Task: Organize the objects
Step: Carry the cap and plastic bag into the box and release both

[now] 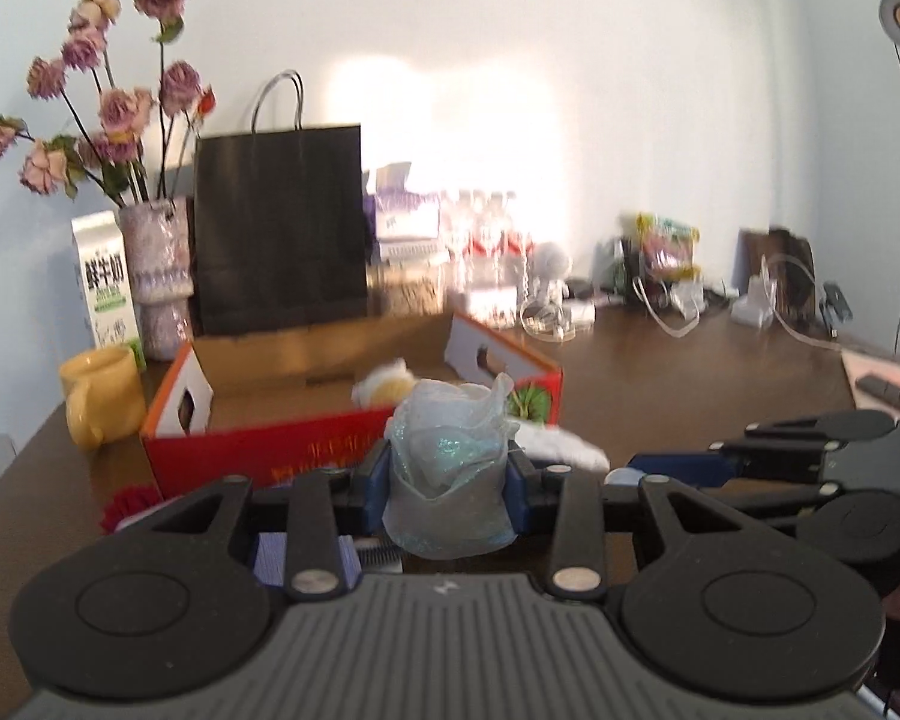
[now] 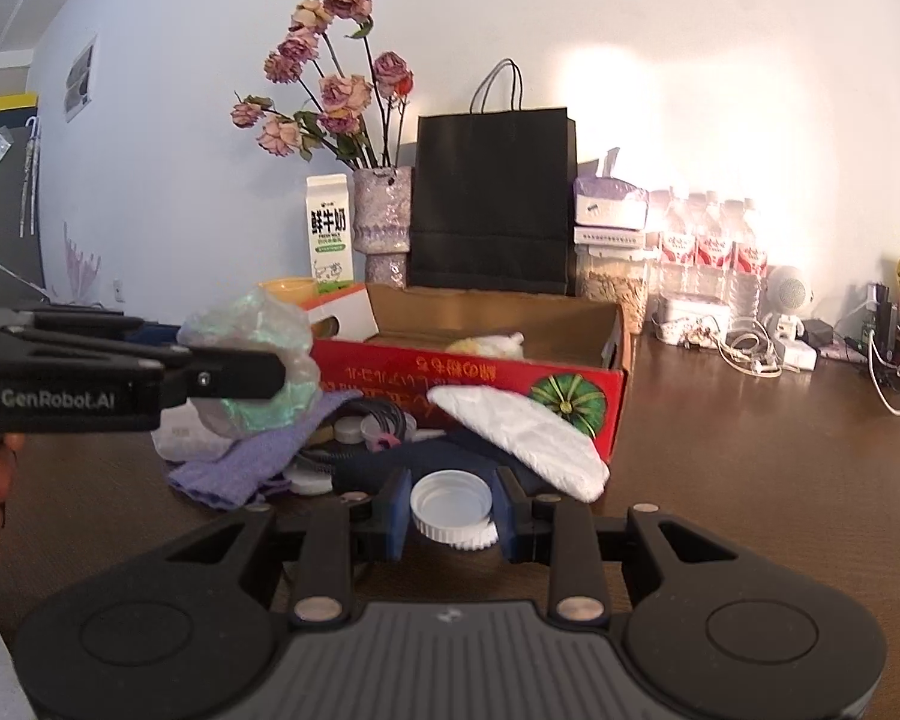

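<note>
Your left gripper (image 1: pixel 450 483) held a crumpled, glittery plastic bag (image 1: pixel 450 468) between its blue pads, fingers drawn in narrow against the bundle's two sides. From the right wrist view that same bag (image 2: pixel 252 360) rode clear above the table (image 2: pixel 750 450), in front of the near left corner of the red cardboard box (image 2: pixel 480 372).

Your right gripper (image 2: pixel 453 516) gripped a stack of white jar lids (image 2: pixel 453 507), its fingers closed narrow on the lids' ribbed edges, low over the table just before the box's front wall.

The box sat open toward the back left of the table, with a pale yellow soft thing (image 2: pixel 489 345) lying inside. A white cloth (image 2: pixel 522 438) leaned against its front wall, beside the printed pumpkin. A heap lay by the front left corner of the box: a purple cloth (image 2: pixel 240 456), small lids and dark cords.

Behind the box stood a black paper bag (image 2: pixel 492 204), a vase of dried roses (image 2: pixel 381 216), a milk carton (image 2: pixel 329 234) and a yellow mug (image 1: pixel 99 399). Water bottles (image 2: pixel 711 252) lined the back edge.
</note>
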Demonstrator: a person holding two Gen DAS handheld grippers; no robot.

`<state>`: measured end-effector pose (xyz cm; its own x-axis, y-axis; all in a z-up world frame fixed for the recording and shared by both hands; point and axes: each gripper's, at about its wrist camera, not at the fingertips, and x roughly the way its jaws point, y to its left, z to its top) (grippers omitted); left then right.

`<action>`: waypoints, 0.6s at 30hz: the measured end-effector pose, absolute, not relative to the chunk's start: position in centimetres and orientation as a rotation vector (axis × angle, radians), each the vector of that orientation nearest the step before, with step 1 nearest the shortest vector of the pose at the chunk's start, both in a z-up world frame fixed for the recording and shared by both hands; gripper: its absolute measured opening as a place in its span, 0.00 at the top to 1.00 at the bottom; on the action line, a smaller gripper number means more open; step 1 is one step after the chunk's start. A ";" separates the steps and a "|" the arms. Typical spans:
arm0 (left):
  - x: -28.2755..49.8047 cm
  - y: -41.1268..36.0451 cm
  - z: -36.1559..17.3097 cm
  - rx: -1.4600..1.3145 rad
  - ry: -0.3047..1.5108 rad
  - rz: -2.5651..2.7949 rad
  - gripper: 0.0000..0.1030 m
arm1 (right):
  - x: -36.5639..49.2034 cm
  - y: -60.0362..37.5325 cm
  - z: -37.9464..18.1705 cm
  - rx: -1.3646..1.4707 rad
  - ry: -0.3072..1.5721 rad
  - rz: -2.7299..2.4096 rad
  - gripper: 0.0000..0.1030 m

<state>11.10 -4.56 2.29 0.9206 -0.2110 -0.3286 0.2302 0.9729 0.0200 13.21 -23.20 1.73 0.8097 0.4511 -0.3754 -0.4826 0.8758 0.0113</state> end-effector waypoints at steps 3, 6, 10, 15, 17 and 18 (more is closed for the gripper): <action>11.5 -4.3 3.3 0.042 0.305 -0.214 0.63 | 13.9 -22.3 2.8 -0.094 0.350 0.507 0.73; 12.5 -3.6 4.2 0.017 0.283 -0.195 0.63 | 15.1 -21.2 3.8 -0.101 0.321 0.511 0.73; 14.2 -2.7 5.2 -0.009 0.257 -0.176 0.63 | 17.1 -19.8 5.3 -0.108 0.288 0.517 0.73; 16.9 -1.2 5.9 -0.046 0.240 -0.134 0.63 | 20.4 -17.5 6.6 -0.125 0.273 0.529 0.73; 18.0 -0.3 5.9 -0.071 0.242 -0.111 0.63 | 21.6 -16.5 6.8 -0.132 0.276 0.529 0.73; 18.5 0.1 5.8 -0.081 0.245 -0.106 0.63 | 22.2 -16.0 6.8 -0.136 0.277 0.528 0.73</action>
